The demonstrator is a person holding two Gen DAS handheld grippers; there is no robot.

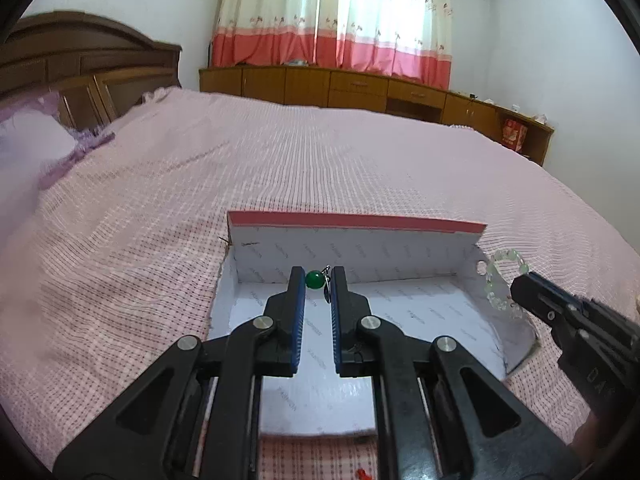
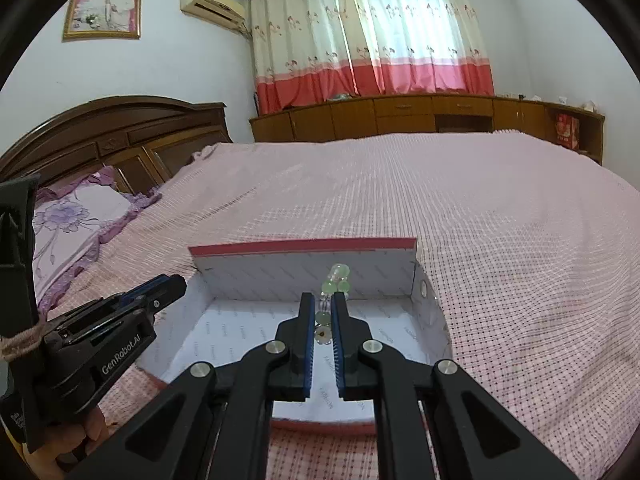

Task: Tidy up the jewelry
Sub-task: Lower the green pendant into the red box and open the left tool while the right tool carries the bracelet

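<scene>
Left fingers: your left gripper [image 1: 317, 280] pinches a small piece of jewellery, a round green bead [image 1: 313, 279] with a thin metal hook or wire beside it; its blue pads are drawn close together with the bead at their tips.
Green bead, place: it hangs above the open box [image 1: 420, 304], near the box's back wall and toward its middle, clear of the floor of the box.
Right fingers: your right gripper [image 2: 323, 300] is clamped on a pale green beaded bracelet [image 2: 335, 282]; several beads stand above the tips and a few more, with a small flower-like charm, sit between the pads.
Bracelet, place: in the left wrist view the bracelet [image 1: 500, 284] hangs as a loop just over the box's right wall, at the tip of your right gripper [image 1: 520, 284].
Left gripper seen from the right: it [image 2: 176, 282] reaches in over the box's left wall.
Box: a shallow cardboard box [image 2: 248, 332] with a white printed lining and red outside, its lid standing up at the back; the inside floor looks bare where it can be seen.
Under the box: a bed with a pink checked bedspread [image 1: 280, 168].
Beyond the box: a dark wooden headboard [image 2: 120, 136] to its far left, low wooden cabinets [image 2: 400, 114] and a white-and-red curtain [image 2: 372, 32] behind.
</scene>
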